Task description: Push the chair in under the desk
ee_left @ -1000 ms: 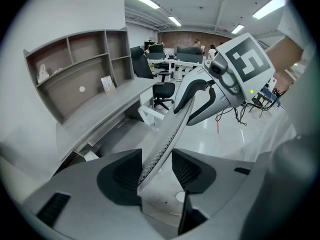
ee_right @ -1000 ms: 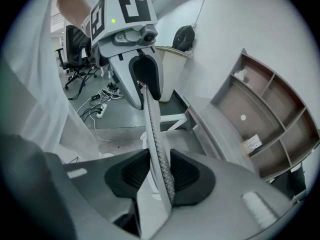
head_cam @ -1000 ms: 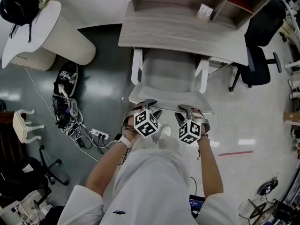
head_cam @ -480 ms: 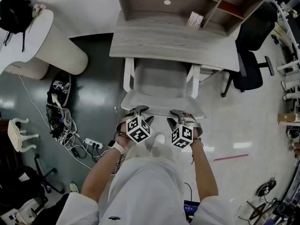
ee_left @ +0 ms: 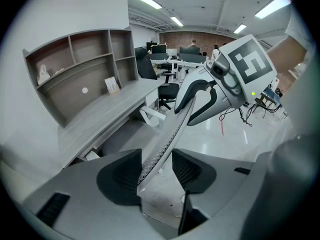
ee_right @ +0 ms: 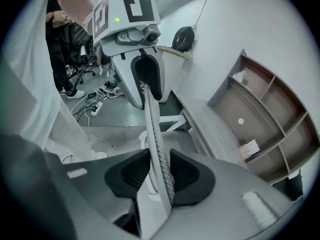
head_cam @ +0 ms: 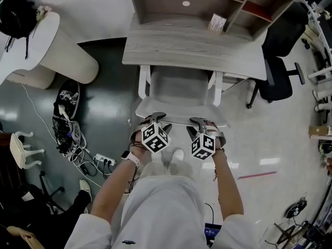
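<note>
Two grippers, one target: the left gripper [head_cam: 155, 117] and the right gripper [head_cam: 200, 120] sit side by side on the top edge of the white mesh-backed armchair [head_cam: 179, 90]. The left one is toward the backrest's left end, the right one toward its right end. In the left gripper view the fingers [ee_left: 119, 176] are clamped on the thin mesh backrest rim, which runs slantwise between them. The right gripper view shows the same: fingers [ee_right: 131, 176] pinch the rim, with the pads on both faces.

The armchair faces the grey wood-grain worktop [head_cam: 192, 48], which carries an open shelf unit [head_cam: 207, 4]. The seat front and armrest tips are tucked just under the worktop's near edge. The rest of the seat and the backrest are out in the open.

A black office chair [head_cam: 282, 61] stands at the worktop's right end. A white round table [head_cam: 46, 40] is off to the left. A white power strip [head_cam: 104, 148] and tangled cables [head_cam: 67, 128] lie on the dark floor. The person's white-clad legs are right behind the backrest.
</note>
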The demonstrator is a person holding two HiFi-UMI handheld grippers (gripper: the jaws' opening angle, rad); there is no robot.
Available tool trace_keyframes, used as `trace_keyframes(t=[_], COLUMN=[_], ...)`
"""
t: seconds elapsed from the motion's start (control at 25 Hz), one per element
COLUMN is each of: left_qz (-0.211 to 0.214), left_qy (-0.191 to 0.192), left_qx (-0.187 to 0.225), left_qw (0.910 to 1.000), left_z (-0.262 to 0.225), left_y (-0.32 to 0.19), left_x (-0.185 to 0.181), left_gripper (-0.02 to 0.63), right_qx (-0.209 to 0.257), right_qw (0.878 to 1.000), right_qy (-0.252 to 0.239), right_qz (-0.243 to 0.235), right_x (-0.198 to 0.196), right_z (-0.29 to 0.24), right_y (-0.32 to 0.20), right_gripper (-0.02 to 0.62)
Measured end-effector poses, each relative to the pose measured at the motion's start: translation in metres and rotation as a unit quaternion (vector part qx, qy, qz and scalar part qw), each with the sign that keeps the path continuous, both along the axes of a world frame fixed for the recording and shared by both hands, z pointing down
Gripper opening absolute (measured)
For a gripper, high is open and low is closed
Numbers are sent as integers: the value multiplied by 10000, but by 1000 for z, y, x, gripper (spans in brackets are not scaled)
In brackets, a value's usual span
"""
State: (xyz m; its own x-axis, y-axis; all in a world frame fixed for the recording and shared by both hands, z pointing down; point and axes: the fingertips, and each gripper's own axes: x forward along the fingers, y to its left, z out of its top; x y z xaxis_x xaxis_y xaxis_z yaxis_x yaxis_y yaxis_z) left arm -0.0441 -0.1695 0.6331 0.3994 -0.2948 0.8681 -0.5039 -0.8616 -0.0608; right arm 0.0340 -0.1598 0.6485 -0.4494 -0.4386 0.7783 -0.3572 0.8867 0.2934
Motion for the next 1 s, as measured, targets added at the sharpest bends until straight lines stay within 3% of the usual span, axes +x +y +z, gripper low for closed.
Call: trace_keyframes(t=[1.0], left_qz=[-157], left_qy=[64], left_qx=[-5], left_qw=[9999], left_z=[-1], left_y=[-75], left_x=[9], left_gripper=[198], right_qx=[259], right_qw=[9996], right_qy=[38], right_qz=[-103], right_x=[8], right_z=[-2], right_y=[-76], right_gripper=[130])
